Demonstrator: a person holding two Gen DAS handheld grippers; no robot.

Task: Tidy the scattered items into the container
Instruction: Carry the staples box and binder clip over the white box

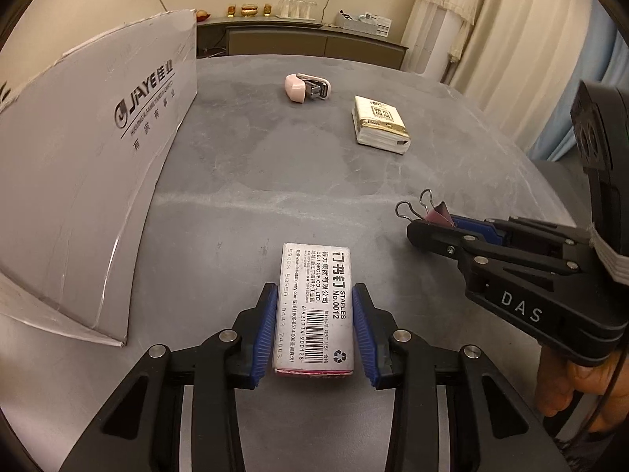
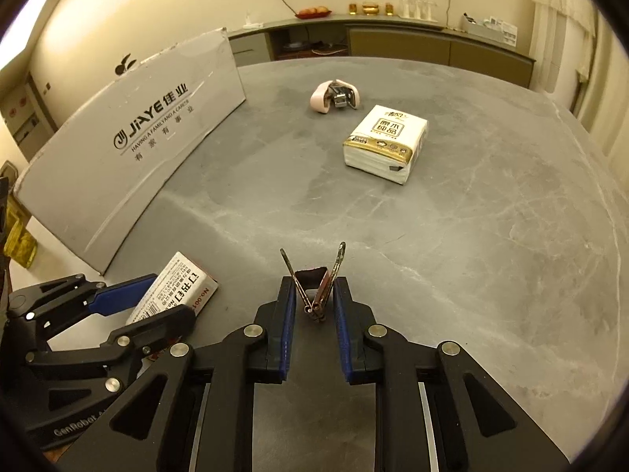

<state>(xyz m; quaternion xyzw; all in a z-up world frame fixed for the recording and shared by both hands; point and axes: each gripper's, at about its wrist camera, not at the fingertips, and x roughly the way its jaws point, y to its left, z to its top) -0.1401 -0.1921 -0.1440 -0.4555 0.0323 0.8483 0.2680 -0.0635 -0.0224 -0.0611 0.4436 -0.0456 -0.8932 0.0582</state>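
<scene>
A grey-white staples box sits between the blue pads of my left gripper, which is shut on its long sides low over the grey table. In the right wrist view the same staples box shows tilted in the left gripper. My right gripper is shut on a dark red binder clip whose wire handles splay upward. The binder clip pokes out of the right gripper to the right of the left one. The container, a grey cardboard box printed JIAYE, stands at the left.
A pink stapler lies open at the far middle of the table, and a white and gold tissue pack lies to its right. A hand holds the right gripper. A sideboard runs along the back wall.
</scene>
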